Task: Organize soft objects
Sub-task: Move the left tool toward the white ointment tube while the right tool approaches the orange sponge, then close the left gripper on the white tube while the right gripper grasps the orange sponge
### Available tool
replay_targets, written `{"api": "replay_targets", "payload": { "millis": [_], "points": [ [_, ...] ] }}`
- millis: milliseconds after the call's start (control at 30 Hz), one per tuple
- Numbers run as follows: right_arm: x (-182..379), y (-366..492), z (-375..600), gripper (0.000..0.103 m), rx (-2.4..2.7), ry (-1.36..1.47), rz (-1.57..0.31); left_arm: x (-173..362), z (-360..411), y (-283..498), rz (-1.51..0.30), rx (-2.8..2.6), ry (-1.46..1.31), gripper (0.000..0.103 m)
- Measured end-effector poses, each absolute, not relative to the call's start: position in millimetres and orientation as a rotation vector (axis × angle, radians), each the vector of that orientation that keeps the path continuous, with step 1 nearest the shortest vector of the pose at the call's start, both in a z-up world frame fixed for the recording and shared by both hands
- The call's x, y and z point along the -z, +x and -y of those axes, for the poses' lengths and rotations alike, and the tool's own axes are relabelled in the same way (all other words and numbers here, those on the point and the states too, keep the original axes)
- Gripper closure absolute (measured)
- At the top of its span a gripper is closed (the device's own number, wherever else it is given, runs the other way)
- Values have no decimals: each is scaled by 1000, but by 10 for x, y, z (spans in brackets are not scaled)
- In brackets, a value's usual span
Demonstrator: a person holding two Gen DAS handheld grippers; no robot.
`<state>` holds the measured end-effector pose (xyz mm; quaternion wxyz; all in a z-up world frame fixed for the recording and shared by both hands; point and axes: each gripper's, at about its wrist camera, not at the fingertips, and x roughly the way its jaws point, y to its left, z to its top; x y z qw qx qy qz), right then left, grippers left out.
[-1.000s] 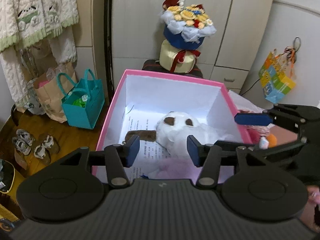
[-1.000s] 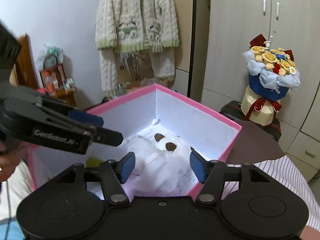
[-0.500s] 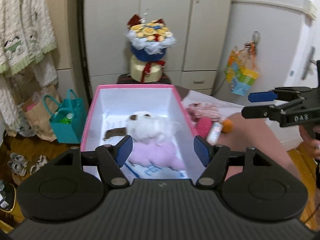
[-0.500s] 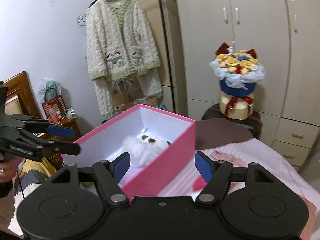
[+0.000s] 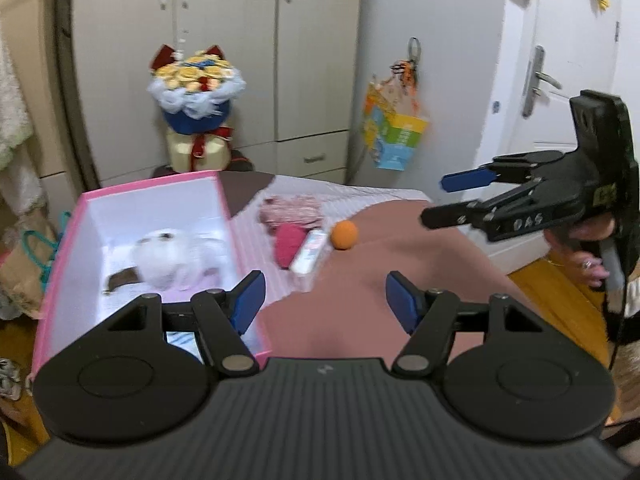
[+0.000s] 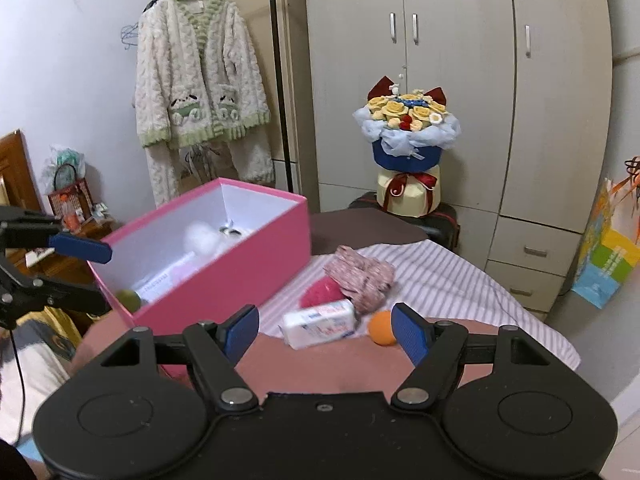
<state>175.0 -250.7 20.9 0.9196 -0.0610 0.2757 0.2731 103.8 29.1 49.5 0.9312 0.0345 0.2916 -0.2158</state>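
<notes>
A pink box (image 5: 56, 264) (image 6: 224, 280) with a white inside stands on the bed and holds a white plush toy (image 5: 168, 256) (image 6: 208, 236). To its right on the bed lie a pink knitted piece (image 5: 290, 208) (image 6: 362, 274), a red fuzzy item (image 5: 288, 240) (image 6: 320, 294), a tissue pack (image 5: 308, 251) (image 6: 320, 324) and an orange ball (image 5: 345, 235) (image 6: 382, 327). My left gripper (image 5: 325, 302) is open and empty, just right of the box. My right gripper (image 6: 325, 332) is open and empty, above the tissue pack; it also shows in the left wrist view (image 5: 452, 196).
A flower bouquet (image 6: 408, 140) stands on a dark case by the wardrobe (image 6: 460, 60). A cardigan (image 6: 196, 80) hangs at the left. A colourful paper bag (image 5: 394, 136) hangs near the door (image 5: 560, 60). Bags (image 5: 32, 248) sit on the floor left of the box.
Both grippers have pulled back and swung right, away from the box, and their jaws have opened wider. The loose items on the bed have come into view.
</notes>
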Motion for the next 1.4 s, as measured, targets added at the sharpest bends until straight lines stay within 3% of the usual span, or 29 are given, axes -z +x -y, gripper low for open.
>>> {"api": "replay_targets", "payload": {
  "millis": [633,1033,1400],
  "points": [
    [449,2346,2784,26,-656,-241,-505,243,562,1856,-531,313,113,45],
    [833,2906,2770,26,-750,-250,-566,610,569,2468,-586,142,84,48],
    [1042,3257,2673,26,-785,-185,-614,696,420,2538,-672,198,-73,48]
  ]
}}
